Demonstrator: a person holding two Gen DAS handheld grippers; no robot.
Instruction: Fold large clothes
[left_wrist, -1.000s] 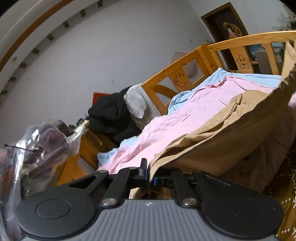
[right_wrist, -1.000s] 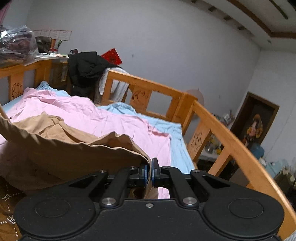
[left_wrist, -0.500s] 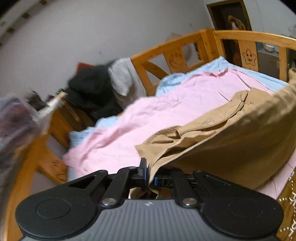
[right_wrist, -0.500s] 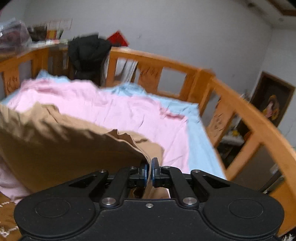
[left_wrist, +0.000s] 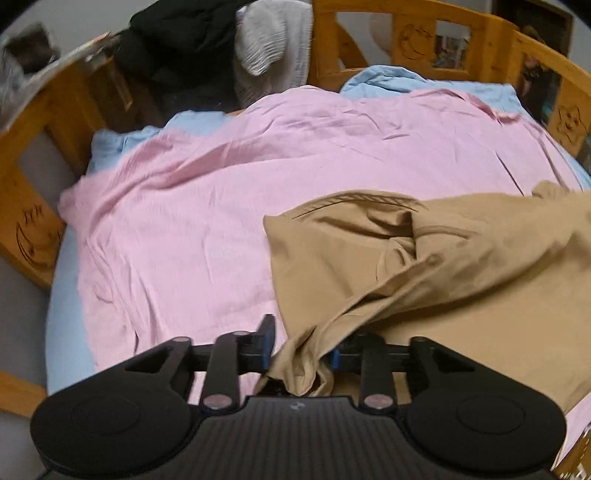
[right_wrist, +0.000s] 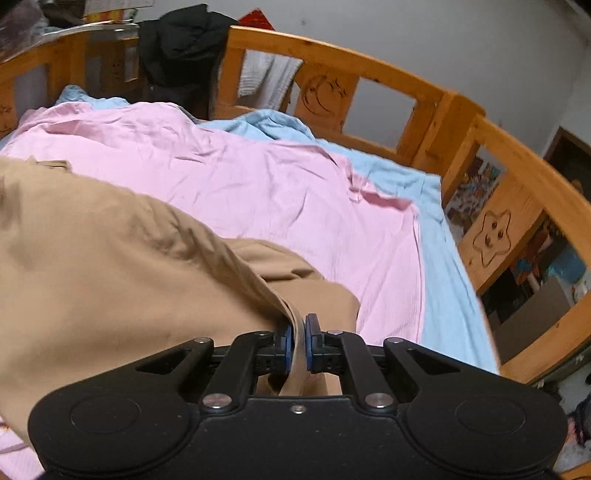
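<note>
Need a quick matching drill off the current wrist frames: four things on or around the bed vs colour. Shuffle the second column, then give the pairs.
Things:
1. garment in the grippers
2. top sheet
3. sheet beneath it
4. jacket hung on the rail

Colours:
A. light blue
B. black
C. tan
D. pink

Pairs: 1-C, 2-D, 3-A, 4-B
</note>
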